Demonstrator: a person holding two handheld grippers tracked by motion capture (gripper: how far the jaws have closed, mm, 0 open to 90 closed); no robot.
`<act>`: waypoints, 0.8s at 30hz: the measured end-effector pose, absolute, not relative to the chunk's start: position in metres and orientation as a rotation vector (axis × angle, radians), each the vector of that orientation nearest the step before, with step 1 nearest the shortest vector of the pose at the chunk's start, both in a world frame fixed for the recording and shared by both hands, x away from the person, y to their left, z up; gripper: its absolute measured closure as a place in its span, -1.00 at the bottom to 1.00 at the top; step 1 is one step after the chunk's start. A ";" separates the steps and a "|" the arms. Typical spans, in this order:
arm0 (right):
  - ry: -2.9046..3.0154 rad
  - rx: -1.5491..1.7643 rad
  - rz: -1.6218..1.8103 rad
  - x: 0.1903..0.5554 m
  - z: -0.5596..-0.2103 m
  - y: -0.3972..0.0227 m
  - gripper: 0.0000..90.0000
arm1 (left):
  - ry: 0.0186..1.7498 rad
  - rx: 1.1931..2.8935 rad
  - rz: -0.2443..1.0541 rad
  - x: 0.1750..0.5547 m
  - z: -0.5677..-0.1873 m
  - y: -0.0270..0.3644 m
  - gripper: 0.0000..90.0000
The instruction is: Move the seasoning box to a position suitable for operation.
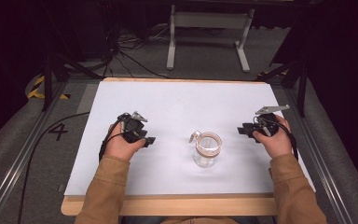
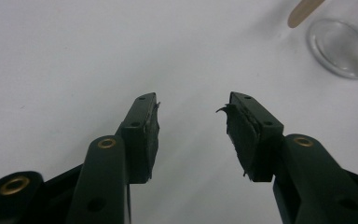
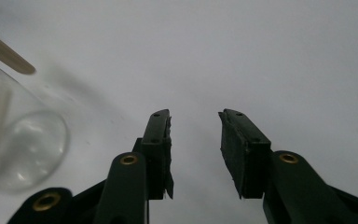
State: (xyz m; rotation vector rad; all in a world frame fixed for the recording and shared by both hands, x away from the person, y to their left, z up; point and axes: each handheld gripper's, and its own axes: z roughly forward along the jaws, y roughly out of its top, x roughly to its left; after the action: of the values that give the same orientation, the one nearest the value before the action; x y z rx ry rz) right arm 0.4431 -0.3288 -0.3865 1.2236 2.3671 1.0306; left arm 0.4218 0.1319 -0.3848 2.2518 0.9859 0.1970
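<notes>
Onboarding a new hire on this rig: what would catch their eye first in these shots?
The clear glass jar standing upright near the middle of the white table, with light sticks poking out of it. Then the two hand-held grippers flanking it, left hand-held gripper and right hand-held gripper, both with jaws open on nothing and pointed inward toward the jar.
</notes>
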 end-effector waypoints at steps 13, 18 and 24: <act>2.358 1.075 1.164 0.420 -0.364 -0.327 0.38 | 0.873 2.197 0.152 0.410 -0.359 0.121 0.76; 2.391 1.055 1.151 0.412 -0.365 -0.322 0.38 | 0.816 2.279 0.042 0.407 -0.354 0.105 1.00; 2.412 1.063 1.135 0.409 -0.370 -0.319 0.38 | 0.791 2.382 0.037 0.411 -0.366 0.081 1.00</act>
State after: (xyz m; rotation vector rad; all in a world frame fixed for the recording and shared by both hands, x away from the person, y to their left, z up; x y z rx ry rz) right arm 0.4091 -0.3193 -0.3697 1.0634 2.4118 1.1349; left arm 0.4115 0.0811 -0.3655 2.3822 0.7907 0.0365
